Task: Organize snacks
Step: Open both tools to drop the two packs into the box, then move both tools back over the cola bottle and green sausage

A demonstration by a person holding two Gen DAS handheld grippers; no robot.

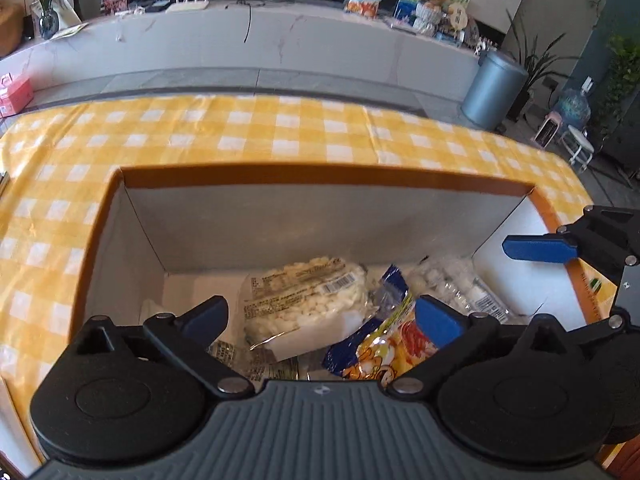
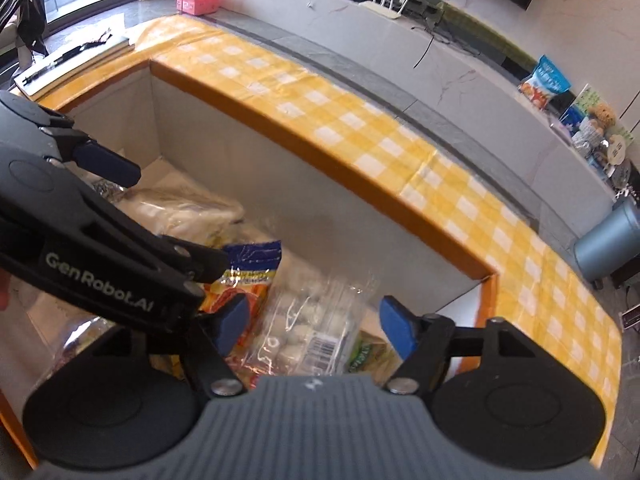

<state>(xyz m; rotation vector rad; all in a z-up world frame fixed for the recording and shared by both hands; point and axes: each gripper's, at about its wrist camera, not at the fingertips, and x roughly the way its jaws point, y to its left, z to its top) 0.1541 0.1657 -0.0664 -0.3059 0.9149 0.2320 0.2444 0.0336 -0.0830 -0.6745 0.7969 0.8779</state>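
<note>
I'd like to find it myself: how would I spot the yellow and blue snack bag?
Look into the orange-rimmed box on the checked tablecloth. Several packets lie on its floor. The snack bag sits in the middle between two clear packets of white pieces, and it alone is brightly printed, yellow with red and a blue top.

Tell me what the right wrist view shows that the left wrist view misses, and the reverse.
Only the right wrist view: a green packet low in the box, beside the clear bag of white balls, and a window behind the pink case.

Only the left wrist view: the flat pack of white puffed pieces label-up, plus a water jug and stools on the floor.

Both: the yellow-and-blue snack bag, the checked cloth, and both the left gripper and right gripper open over the box.
</note>
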